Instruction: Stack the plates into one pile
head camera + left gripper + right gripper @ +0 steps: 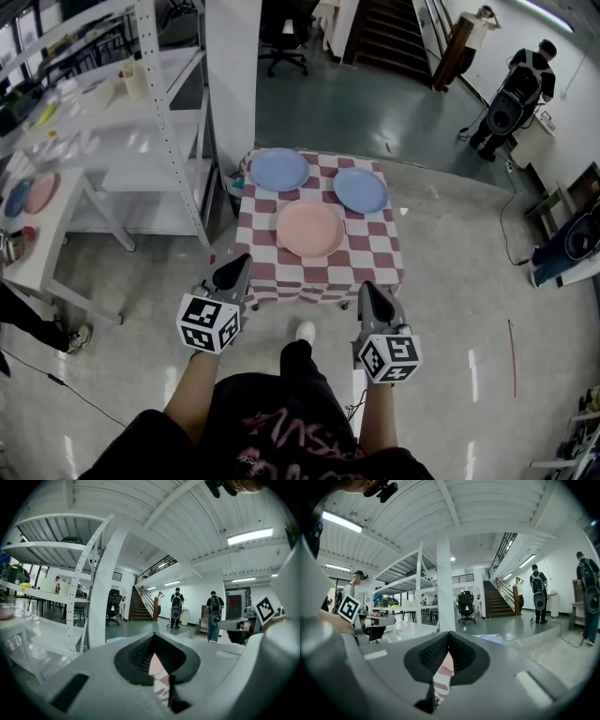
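Three smooth, round plates lie apart, none stacked, on a small square table (379,270) draped in a red-and-white checked cloth (265,225). The pink plate (310,230) sits nearest the person (281,422), a blue plate (279,170) at the far left corner and a second blue plate (361,190) at the far right. The table stands on a glossy grey floor (450,281) beside a white perforated-metal shelf rack (159,103), with a staircase (389,37) and a black office chair (284,37) beyond. The left gripper (236,267) and right gripper (370,292) hover by the table's near edge, well apart from the plates. The fingers of both are clenched on nothing.
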Demonstrator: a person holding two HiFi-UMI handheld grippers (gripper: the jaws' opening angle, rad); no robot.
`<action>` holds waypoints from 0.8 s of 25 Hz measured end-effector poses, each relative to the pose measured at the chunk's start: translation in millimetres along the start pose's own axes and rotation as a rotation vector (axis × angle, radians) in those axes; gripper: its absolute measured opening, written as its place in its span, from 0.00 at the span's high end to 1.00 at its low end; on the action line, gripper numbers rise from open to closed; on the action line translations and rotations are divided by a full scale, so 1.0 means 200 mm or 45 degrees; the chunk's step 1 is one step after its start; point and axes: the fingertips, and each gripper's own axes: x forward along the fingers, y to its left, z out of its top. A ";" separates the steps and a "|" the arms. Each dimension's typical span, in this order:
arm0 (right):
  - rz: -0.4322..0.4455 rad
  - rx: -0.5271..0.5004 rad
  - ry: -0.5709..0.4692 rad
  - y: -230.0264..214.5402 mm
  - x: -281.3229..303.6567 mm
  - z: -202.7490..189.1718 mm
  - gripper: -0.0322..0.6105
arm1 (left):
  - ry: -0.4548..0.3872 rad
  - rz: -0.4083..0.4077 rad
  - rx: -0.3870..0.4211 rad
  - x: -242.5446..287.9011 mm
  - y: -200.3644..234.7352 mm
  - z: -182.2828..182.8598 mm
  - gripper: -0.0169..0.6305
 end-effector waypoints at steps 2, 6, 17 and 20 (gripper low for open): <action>0.000 0.006 -0.001 -0.01 0.01 -0.01 0.93 | 0.005 -0.003 0.003 0.02 0.00 0.00 0.98; 0.002 0.016 -0.004 -0.03 0.05 -0.01 0.93 | 0.013 0.001 0.011 0.06 0.01 0.00 0.98; 0.014 0.045 0.023 -0.15 0.19 -0.03 0.93 | 0.051 0.021 0.014 0.20 0.05 -0.03 0.98; 0.020 0.054 0.033 -0.19 0.25 -0.04 0.93 | 0.060 0.030 0.010 0.25 0.07 -0.03 0.98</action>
